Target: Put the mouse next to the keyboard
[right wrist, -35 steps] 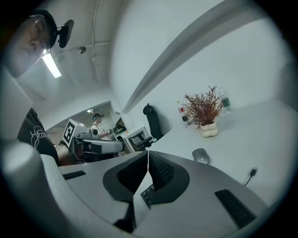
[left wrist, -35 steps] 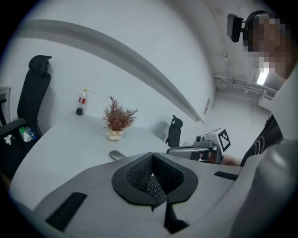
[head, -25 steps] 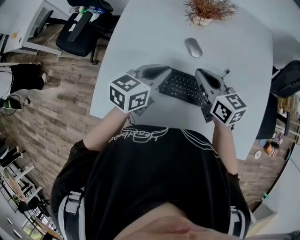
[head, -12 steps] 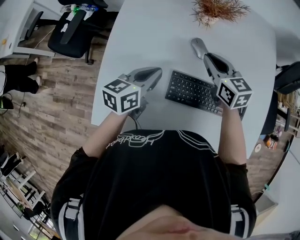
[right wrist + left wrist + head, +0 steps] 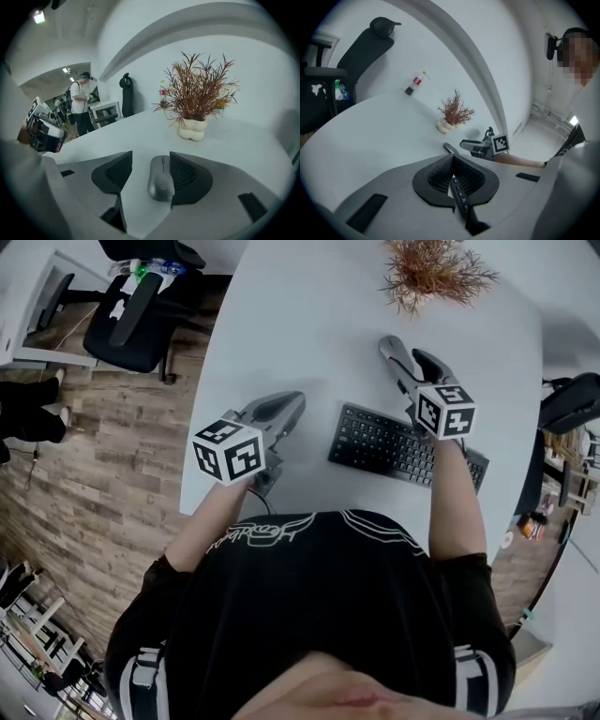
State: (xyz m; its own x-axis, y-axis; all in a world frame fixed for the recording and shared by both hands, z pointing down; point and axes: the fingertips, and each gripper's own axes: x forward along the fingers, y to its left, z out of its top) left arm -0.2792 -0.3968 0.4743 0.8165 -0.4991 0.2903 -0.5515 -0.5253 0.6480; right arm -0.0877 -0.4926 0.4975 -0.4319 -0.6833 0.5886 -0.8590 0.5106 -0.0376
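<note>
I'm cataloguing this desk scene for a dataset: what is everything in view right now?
Table: one, white, under everything else.
Keyboard: one, black, near table edge, in front of the person.
Mouse: one, grey, on the table beyond the keyboard.
Potted plant: one, reddish-brown in a cream pot, far side of the table.
Office chair: one, black, on the wood floor left of the table.
Left hand-held gripper: one, grey, jaws together, left of the keyboard.
Right hand-held gripper: one, grey, jaws opening, mouse between them.
</note>
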